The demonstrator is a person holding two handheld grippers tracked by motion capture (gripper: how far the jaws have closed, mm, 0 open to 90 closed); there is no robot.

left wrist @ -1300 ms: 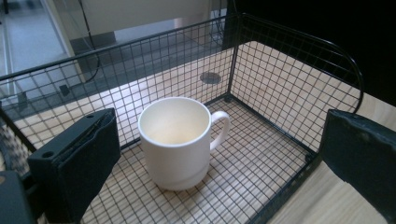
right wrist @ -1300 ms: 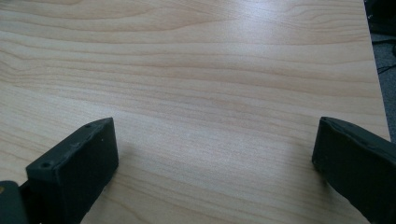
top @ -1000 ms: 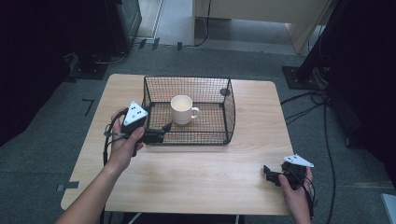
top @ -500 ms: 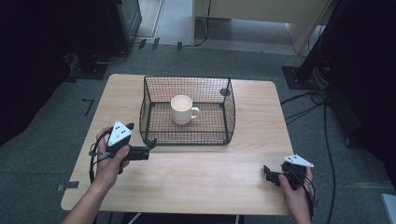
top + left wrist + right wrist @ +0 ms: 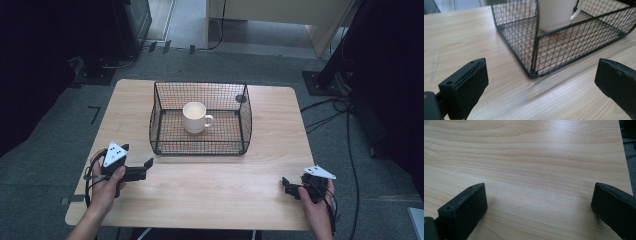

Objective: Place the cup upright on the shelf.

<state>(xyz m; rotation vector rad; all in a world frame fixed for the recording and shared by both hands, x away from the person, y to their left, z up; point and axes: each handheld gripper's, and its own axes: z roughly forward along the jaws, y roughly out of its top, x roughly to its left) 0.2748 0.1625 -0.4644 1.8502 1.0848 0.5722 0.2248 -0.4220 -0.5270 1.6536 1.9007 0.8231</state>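
Note:
A black wire basket (image 5: pixel 201 145) stands on the middle of the wooden table (image 5: pixel 215 185), with a white mug (image 5: pixel 195 117) upright inside it, handle to the right. My left gripper (image 5: pixel 146 169) sits open near the table's front left, a short way in front of the basket's front left corner and apart from it. In the left gripper view that gripper (image 5: pixel 543 76) has its jaws spread wide with nothing between them, facing the basket (image 5: pixel 534 57) and the mug (image 5: pixel 555 13). My right gripper (image 5: pixel 286 187) rests open at the front right, and in the right gripper view it (image 5: pixel 539 200) frames bare wood.
Grey floor surrounds the table, with cables (image 5: pixel 345 130) trailing on the right. Dark stands (image 5: pixel 330 75) and equipment sit beyond the far edge. Bare wood (image 5: pixel 215 200) stretches between the two grippers along the front of the table.
My left gripper has drawn back from the basket's front left corner toward the table's front left. The right gripper has stayed put.

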